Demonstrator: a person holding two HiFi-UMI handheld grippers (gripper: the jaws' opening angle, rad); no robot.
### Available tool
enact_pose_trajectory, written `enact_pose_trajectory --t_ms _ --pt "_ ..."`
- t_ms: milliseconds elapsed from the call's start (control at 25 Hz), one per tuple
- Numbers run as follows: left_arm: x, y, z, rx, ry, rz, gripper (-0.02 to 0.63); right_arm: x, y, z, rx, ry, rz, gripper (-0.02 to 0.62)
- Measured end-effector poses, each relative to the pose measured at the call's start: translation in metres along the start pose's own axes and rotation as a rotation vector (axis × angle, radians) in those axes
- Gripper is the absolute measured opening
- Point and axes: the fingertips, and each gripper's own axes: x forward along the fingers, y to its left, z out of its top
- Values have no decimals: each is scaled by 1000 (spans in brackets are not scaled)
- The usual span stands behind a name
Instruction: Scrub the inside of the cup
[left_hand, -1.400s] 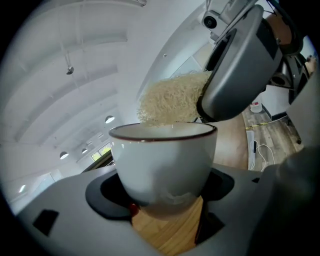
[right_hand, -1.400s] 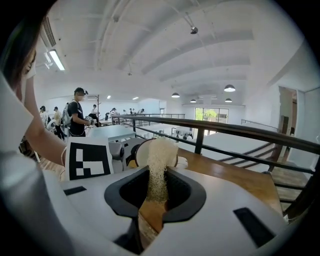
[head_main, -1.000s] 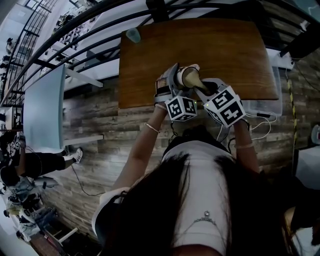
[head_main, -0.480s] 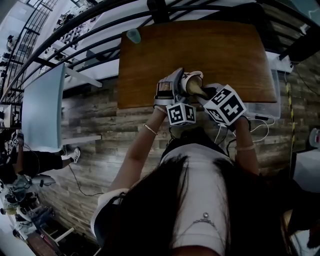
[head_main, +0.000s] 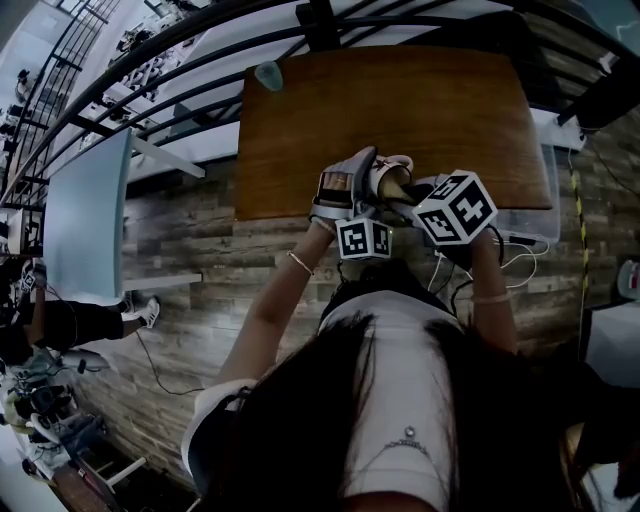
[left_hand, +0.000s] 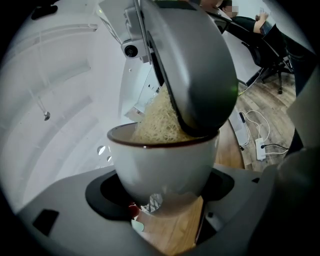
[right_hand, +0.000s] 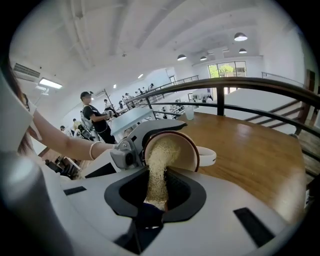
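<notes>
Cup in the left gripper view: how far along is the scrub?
Done: the left gripper holds the white cup, tilted; the right gripper grips the fibrous scrubber. In hand: the scrubber's end is inside the cup. Left: finish scrubbing, set the cup down; the inside's cleanliness cannot be judged.

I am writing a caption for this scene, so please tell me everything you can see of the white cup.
The white glossy cup, ceramic by its look, has a dark brown rim and one loop handle. It is tipped on its side above the wooden table, clamped across its body by the left gripper. A pale yellow fibrous scrubber, pinched in the right gripper, reaches into its mouth.
</notes>
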Motion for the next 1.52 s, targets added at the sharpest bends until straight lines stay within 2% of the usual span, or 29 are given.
enact_pose_trajectory --t_ms 200,440,760,1120,1520 --pt "-3 -6 7 12 -23 -4 399 -2 5 0 82 -55 76 84" --pt "-3 -1 11 -3 -48 10 399 -5 6 13 233 -175 202 84" --pt "-3 11 13 -3 -61 63 399 -13 5 34 470 -375 384 83" --pt "-5 25 9 -20 -62 121 399 -23 5 54 676 -567 558 78" --pt "-6 39 13 -33 -76 179 399 -38 -1 67 912 -734 724 78"
